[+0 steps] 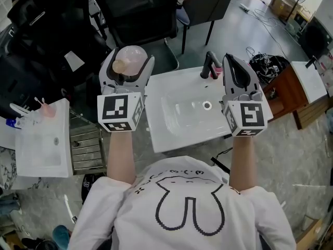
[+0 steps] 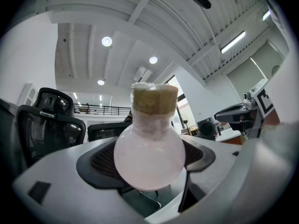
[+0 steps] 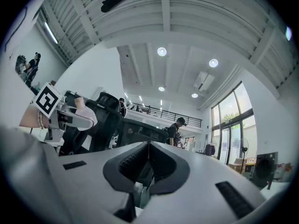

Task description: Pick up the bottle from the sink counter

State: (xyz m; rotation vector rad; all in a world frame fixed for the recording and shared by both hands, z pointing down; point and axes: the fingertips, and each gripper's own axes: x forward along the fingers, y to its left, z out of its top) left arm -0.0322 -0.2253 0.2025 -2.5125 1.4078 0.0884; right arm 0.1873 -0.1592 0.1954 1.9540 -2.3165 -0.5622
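Observation:
The bottle (image 1: 130,55) is a round, pale pink flask with a tan cork-like top. My left gripper (image 1: 131,62) is shut on it and holds it up in the air, left of the white sink (image 1: 171,137). In the left gripper view the bottle (image 2: 149,148) fills the gap between the dark pads (image 2: 100,164), neck pointing up. My right gripper (image 1: 232,61) is raised over the sink's right side near the black faucet (image 1: 209,65); its jaws are shut with nothing between them (image 3: 148,149). The right gripper view also shows the bottle (image 3: 83,112) at left.
Black office chairs (image 1: 135,9) stand behind the sink. A second white basin (image 1: 44,155) with small items lies at left. A brown wooden table (image 1: 289,92) and tangled cables (image 1: 268,61) are at right. A small pink item (image 1: 218,72) sits by the faucet.

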